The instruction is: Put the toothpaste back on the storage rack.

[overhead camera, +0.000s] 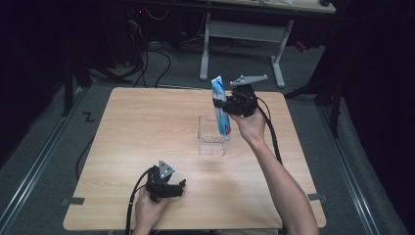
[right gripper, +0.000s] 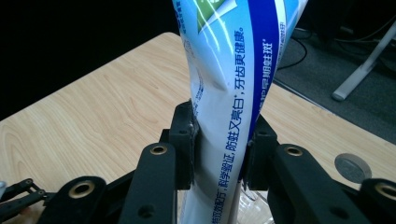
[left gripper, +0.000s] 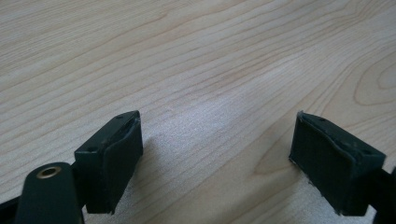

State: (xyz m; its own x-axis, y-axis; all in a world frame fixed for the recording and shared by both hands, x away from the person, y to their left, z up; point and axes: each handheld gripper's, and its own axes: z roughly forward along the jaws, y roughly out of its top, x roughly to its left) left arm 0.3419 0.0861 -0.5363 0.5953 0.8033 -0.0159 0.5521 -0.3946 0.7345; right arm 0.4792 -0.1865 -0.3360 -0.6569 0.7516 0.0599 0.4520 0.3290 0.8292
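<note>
A blue and white toothpaste tube (overhead camera: 220,105) stands nearly upright in the air, its lower end just above or inside a clear plastic box (overhead camera: 212,138) on the wooden table (overhead camera: 147,127). My right gripper (overhead camera: 226,105) is shut on the tube's middle; in the right gripper view both pads squeeze the tube (right gripper: 229,93) at the right gripper (right gripper: 219,147). My left gripper (overhead camera: 171,188) rests low near the table's front edge, open, with bare wood between its fingers (left gripper: 116,154) in the left gripper view (left gripper: 217,154).
A round silver disc (right gripper: 352,168) lies on the table near the right gripper. Beyond the table's far edge stand a white desk frame (overhead camera: 244,39) and loose cables on the grey floor. Wide bare tabletop lies left of the box.
</note>
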